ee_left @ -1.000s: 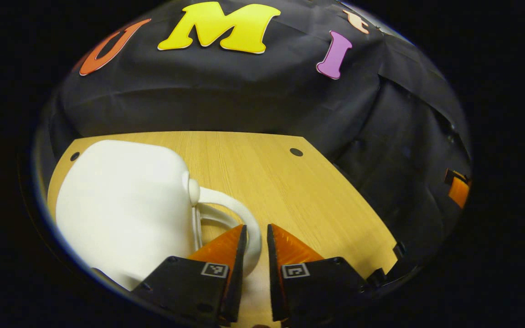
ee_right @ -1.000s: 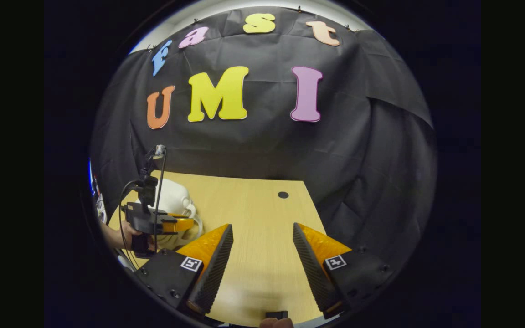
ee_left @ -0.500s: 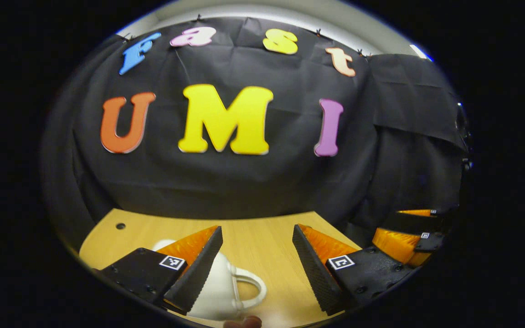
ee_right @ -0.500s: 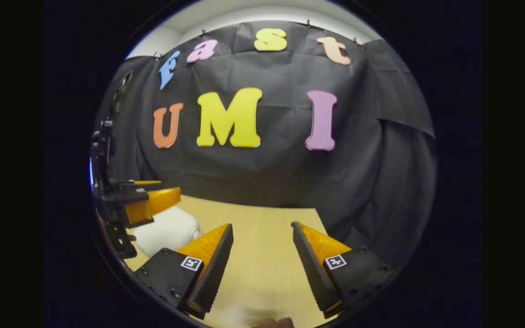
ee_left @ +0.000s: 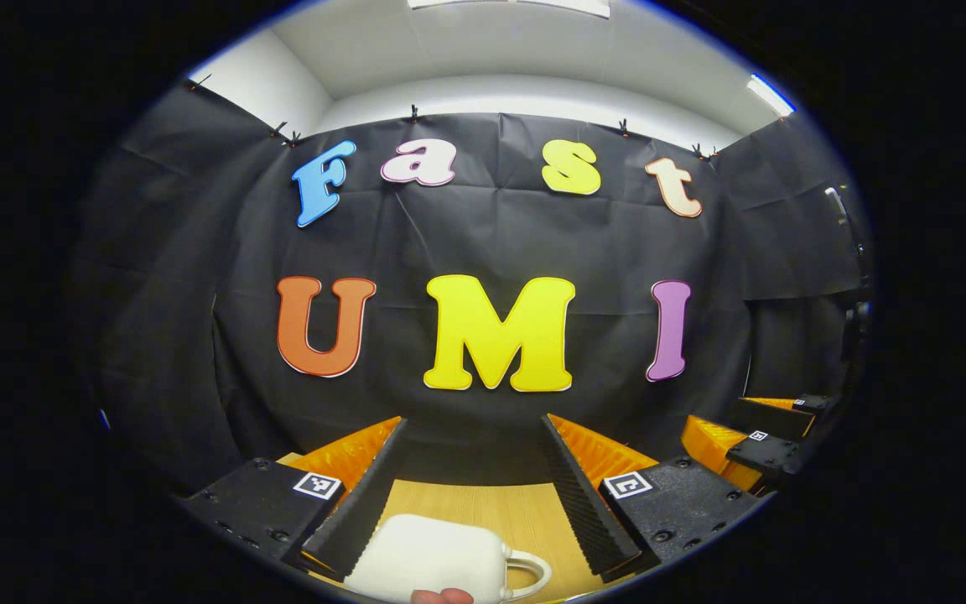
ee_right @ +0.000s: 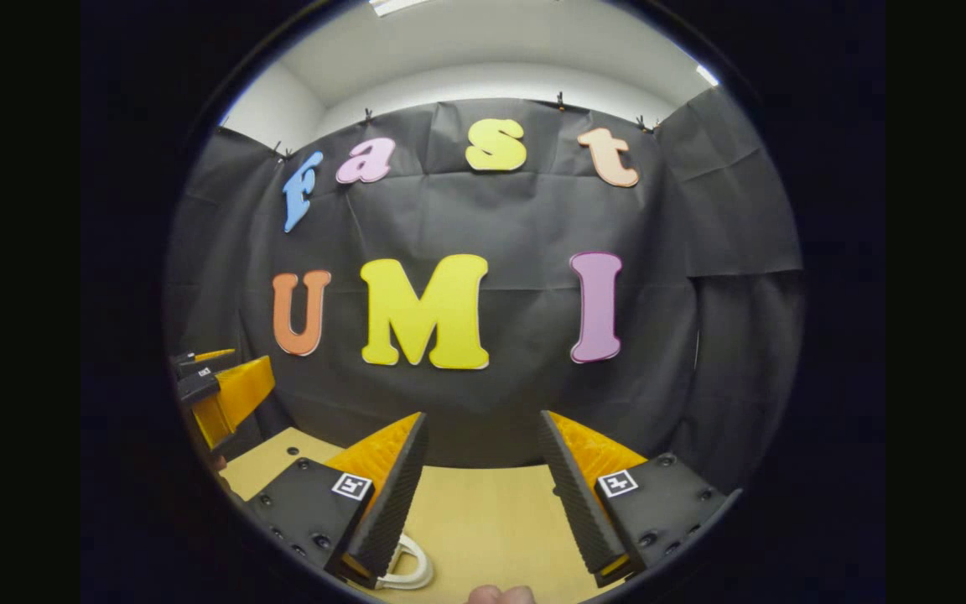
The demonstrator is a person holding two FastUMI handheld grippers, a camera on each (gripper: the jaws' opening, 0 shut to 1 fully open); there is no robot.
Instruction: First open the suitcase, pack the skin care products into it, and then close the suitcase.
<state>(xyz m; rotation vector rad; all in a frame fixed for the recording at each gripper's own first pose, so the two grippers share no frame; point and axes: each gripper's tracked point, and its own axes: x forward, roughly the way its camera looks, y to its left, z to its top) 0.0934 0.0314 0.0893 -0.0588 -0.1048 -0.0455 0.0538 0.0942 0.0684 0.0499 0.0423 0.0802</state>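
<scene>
Your left gripper [ee_left: 473, 432]: jaws wide apart, holding nothing, raised above table [ee_left: 483, 502], aimed level at booth wall. White suitcase [ee_left: 426, 555] lies closed on table directly below, between and under your left fingers, handle [ee_left: 527, 573] pointing right. Your right gripper [ee_right: 483, 428]: jaws likewise spread, empty, above table. Suitcase handle visible just beneath its left finger [ee_right: 386, 491] in right gripper view. Each gripper appears at edge of other's view, side by side, apart. Skin care products: location cannot be told.
</scene>
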